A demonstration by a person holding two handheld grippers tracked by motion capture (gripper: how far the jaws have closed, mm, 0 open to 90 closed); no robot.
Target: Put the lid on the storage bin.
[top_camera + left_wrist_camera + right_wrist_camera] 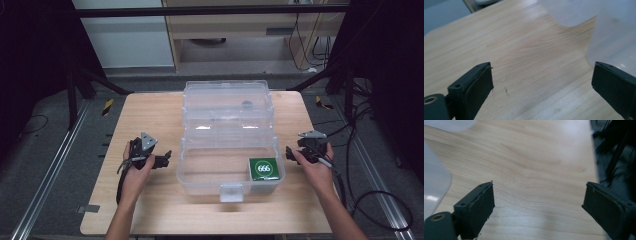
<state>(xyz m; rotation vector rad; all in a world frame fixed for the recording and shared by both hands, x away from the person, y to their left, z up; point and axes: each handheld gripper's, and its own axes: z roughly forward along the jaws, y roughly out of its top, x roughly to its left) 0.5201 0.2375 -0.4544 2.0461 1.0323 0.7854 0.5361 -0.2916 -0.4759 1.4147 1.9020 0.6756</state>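
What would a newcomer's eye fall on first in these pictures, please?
First, the clear plastic box standing open at the middle of the wooden table, with a green packet in its near right corner. Then the left tongs and right tongs, open and empty, flanking it.

A clear plastic box [227, 145], glossy and smooth, catches white highlights along its open lid [227, 102], its walls slightly milky where the light passes through. It sits on a pale wooden tabletop [150, 200] with fine straight grain and a soft satin sheen. Inside lies a small green packet [263, 169] with a slick printed face. The left gripper [161, 161] and right gripper [295, 154] carry matt black rubbery fingers [477, 85] with worn edges.
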